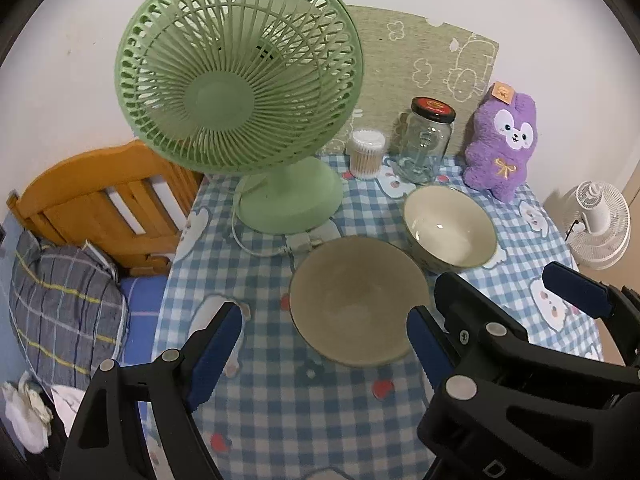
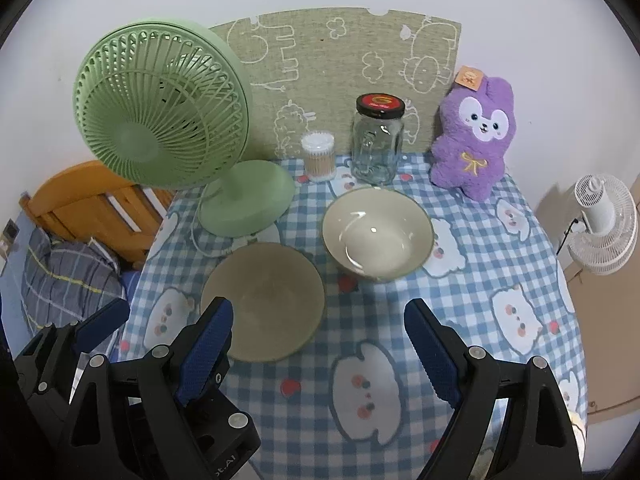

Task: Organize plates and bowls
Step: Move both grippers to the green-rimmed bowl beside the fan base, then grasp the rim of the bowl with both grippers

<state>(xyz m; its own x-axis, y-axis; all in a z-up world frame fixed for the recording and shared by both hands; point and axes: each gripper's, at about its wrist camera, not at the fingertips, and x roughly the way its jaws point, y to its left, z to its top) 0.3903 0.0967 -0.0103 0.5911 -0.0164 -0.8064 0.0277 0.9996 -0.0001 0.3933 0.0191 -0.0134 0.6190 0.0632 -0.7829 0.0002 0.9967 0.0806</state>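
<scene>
Right wrist view: both tongs gape empty; jar lid lettering unreadable

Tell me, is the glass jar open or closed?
Closed. The glass jar stands upright with its black and red lid on top; it looks empty.

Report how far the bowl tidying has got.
Done: nothing yet; the tan bowl and the white bowl stand apart on the checked tablecloth, unstacked. In hand: nothing; the left gripper and right gripper are both open and empty, near the tan bowl. Left: gather the two bowls together. No plates are visible.
</scene>
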